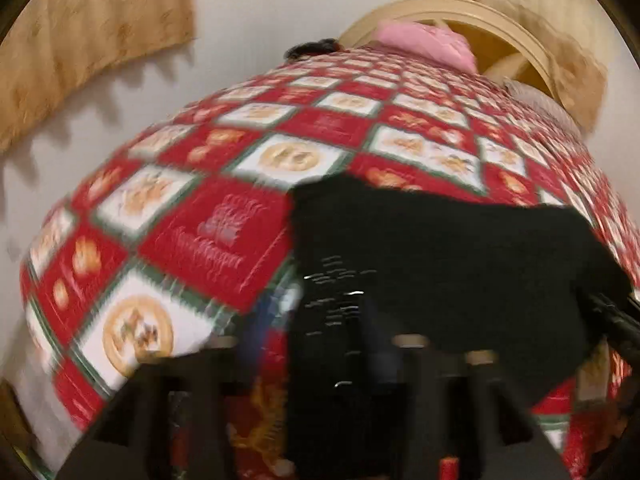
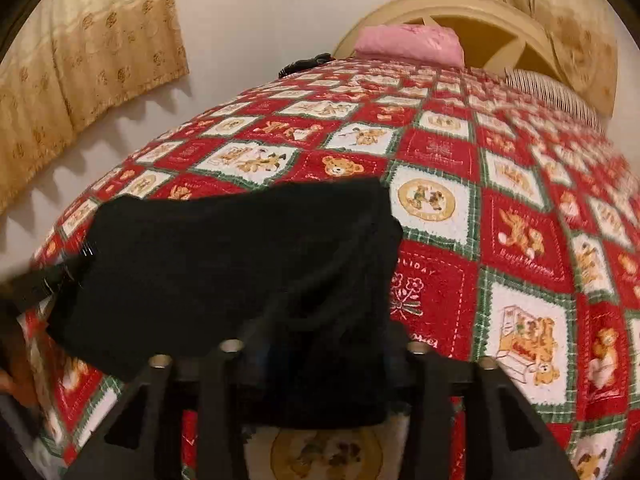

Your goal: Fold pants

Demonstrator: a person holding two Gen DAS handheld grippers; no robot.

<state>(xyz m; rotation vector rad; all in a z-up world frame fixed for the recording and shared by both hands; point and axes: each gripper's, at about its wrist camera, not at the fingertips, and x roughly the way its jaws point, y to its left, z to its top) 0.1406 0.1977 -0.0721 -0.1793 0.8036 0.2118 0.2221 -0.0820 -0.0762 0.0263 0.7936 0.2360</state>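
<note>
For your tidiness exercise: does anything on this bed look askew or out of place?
Mostly tidy. The black pants lie folded on the teddy-bear quilt, but the bundle's edges slant unevenly. A small dark object sits at the quilt's far edge beside the pink pillow; too blurred to identify.

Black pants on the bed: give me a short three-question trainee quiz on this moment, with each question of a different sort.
1. True or false: the black pants lie on a plain white sheet.
2. The pillow by the headboard is: A blue, B pink, C green.
3. Fill in: the quilt is printed with teddy ____.
Key: 1 false; 2 B; 3 bears.
</note>
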